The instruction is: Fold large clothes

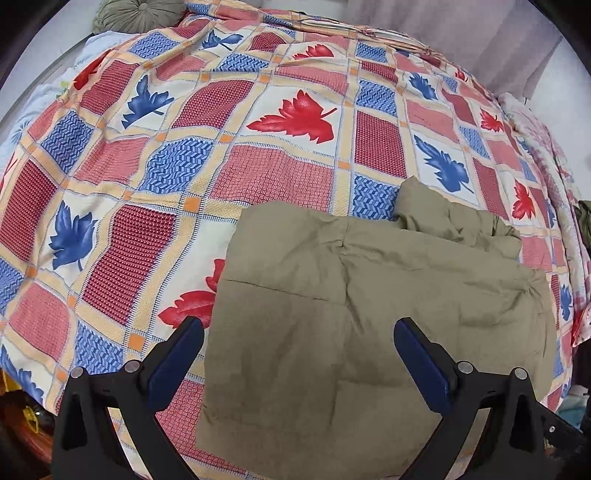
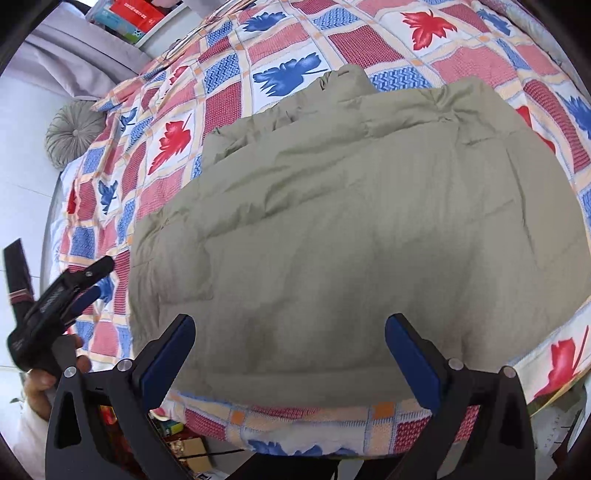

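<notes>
An olive-green padded jacket (image 1: 369,302) lies folded into a rough rectangle on a bed with a patchwork leaf cover (image 1: 221,147). A bunched part sticks out at its far right. My left gripper (image 1: 299,332) is open and empty, just above the jacket's near left part. In the right wrist view the jacket (image 2: 351,229) fills the middle, near the bed's front edge. My right gripper (image 2: 290,328) is open and empty above the jacket's near edge. The left gripper (image 2: 88,280) shows at the left, held in a hand.
A round grey-green cushion (image 1: 136,14) lies at the bed's far left corner; it also shows in the right wrist view (image 2: 74,133). Boxes (image 2: 129,18) stand on a shelf beyond the bed. Clutter (image 2: 184,443) sits on the floor below the bed's front edge.
</notes>
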`<state>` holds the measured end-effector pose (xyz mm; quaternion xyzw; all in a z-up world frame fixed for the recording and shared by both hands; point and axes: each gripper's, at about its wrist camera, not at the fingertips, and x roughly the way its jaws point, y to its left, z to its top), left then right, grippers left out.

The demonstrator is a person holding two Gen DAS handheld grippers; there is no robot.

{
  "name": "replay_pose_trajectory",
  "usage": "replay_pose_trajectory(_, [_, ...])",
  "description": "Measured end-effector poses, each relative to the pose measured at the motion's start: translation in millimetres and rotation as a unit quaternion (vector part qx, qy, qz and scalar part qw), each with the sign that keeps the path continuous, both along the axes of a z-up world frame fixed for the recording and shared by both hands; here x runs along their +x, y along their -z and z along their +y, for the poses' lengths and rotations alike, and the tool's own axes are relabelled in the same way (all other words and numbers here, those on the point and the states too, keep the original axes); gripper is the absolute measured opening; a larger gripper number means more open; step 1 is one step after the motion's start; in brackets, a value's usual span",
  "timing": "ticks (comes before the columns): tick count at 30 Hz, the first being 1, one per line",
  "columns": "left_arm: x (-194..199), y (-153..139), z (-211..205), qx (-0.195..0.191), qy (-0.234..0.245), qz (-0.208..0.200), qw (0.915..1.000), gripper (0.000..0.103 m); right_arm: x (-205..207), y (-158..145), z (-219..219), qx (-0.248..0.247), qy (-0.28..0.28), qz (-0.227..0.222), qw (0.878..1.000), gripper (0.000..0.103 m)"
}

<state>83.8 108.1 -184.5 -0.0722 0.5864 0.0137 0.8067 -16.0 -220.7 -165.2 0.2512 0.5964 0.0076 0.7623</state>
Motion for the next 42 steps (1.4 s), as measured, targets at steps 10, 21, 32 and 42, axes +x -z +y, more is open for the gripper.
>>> replay_pose_trajectory(10, [-15,12,26,-0.021,0.016,0.02,0.9995,0.103,-49,23,3,0.105,0.042,0.046,0.992,0.102])
replay_pose_trajectory(21, [-13,49,72,-0.107,0.057,0.06,0.9908,0.103,-56,42,10,0.154,0.068,0.05,0.984,0.102])
replay_pose_trajectory(32, [7,112,48,-0.273,0.141,0.136,0.942,0.103,-45,37,18,0.135,0.04,0.054,0.989,0.102])
replay_pose_trajectory(42, [16,128,21,-0.321,0.154,0.164,0.9198,0.045,-21,-13,17,0.065,-0.036,0.007,0.997,0.102])
